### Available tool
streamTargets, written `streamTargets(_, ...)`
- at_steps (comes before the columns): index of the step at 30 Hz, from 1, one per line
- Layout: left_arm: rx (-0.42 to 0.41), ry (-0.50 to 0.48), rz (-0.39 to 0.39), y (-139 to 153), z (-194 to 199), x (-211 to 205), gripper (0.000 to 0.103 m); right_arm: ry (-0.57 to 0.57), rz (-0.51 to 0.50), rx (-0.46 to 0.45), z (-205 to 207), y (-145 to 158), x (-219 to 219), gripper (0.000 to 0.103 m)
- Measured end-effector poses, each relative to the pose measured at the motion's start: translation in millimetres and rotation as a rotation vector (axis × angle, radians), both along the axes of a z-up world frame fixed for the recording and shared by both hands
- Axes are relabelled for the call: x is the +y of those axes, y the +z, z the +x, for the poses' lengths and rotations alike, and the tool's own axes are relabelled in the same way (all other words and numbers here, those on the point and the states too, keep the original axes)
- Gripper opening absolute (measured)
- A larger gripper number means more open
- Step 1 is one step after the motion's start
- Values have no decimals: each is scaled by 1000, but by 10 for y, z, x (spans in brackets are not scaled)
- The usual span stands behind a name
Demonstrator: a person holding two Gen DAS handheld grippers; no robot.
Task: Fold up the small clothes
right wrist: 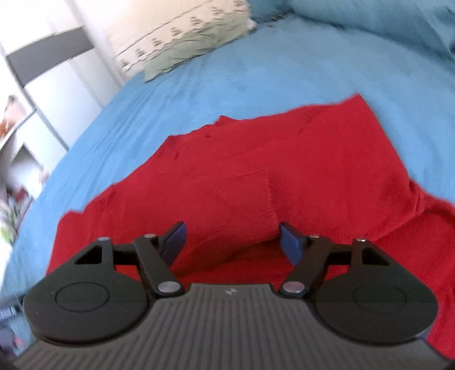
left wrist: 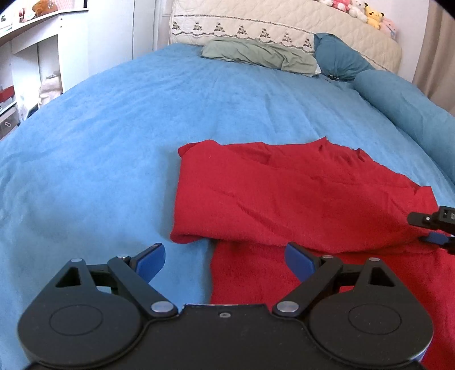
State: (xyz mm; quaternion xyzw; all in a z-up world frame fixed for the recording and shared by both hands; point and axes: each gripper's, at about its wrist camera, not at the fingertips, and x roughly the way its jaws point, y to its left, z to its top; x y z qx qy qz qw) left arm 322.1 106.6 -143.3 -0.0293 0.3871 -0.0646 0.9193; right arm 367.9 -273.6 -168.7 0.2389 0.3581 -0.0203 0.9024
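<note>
A red knit garment (left wrist: 298,199) lies partly folded on the blue bedspread (left wrist: 113,142); it also fills the middle of the right wrist view (right wrist: 284,159), with a ribbed sleeve cuff (right wrist: 247,199) lying across its body. My left gripper (left wrist: 224,263) is open and empty, just above the garment's near left edge. My right gripper (right wrist: 231,242) is open and empty, with the cuff between its blue fingers. The right gripper's tip shows at the right edge of the left wrist view (left wrist: 435,227), over the garment.
A green pillow (left wrist: 256,55) and teal bolsters (left wrist: 398,96) lie at the head of the bed, below a quilted headboard (left wrist: 284,25) with plush toys (left wrist: 366,14). White shelves (left wrist: 34,57) stand to the left of the bed.
</note>
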Motion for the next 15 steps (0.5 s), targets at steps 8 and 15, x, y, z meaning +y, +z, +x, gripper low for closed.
streamTargets(8,6,11,20,-33,45,20,94,2,-91,53,65,58,7,26)
streamTargets(15,12,-2,58,-52,83,-15,94,108,-249,-101,50,637,115,24)
